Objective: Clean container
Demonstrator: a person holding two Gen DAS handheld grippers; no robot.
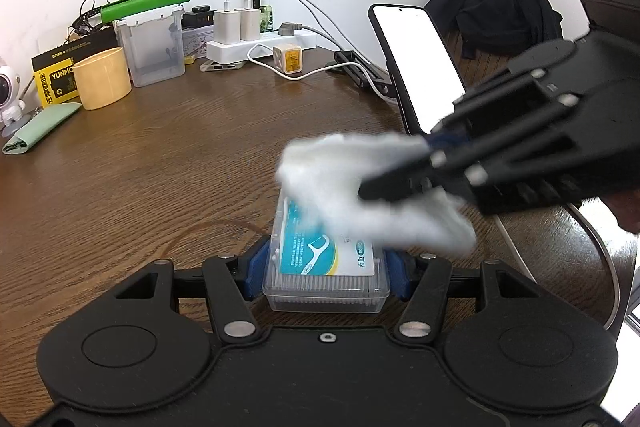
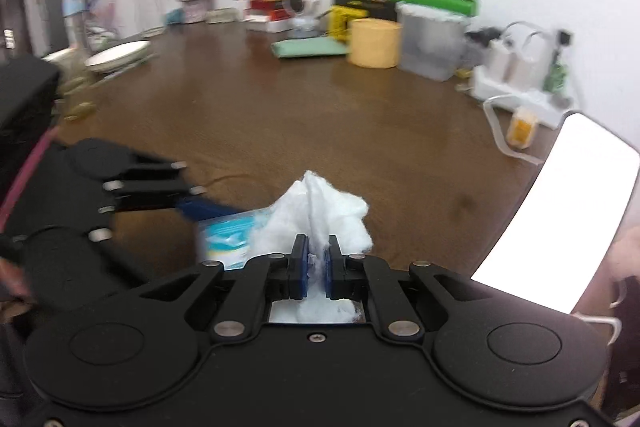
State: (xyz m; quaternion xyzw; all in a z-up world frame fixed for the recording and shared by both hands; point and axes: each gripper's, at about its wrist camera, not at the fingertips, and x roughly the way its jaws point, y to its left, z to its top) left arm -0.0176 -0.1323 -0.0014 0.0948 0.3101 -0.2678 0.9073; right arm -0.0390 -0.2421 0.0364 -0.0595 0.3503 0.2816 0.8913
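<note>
In the left wrist view, the left gripper [image 1: 326, 267] pinches a clear floss pick box [image 1: 326, 267] between its blue pads [image 1: 256, 271], one pad on each short end. The box lies just above the brown wooden table [image 1: 160, 167]. Its long axis runs across the picture, from pad to pad, and its labelled lid faces up and away from the camera. The right gripper [image 1: 364, 191] comes from the right, pressed together on a white cotton wad [image 1: 332, 183]. The wad hangs over the far right part of the lid; whether it touches is unclear because of blur.

In the right wrist view, the right gripper [image 2: 316, 259] pinches the wad [image 2: 320, 211] tightly. The box [image 2: 228, 235] lies to the left of these fingers and a little forward, so the wiping stroke probably goes leftward along the lid. The left gripper [image 2: 208, 207] is blurred here.
</note>
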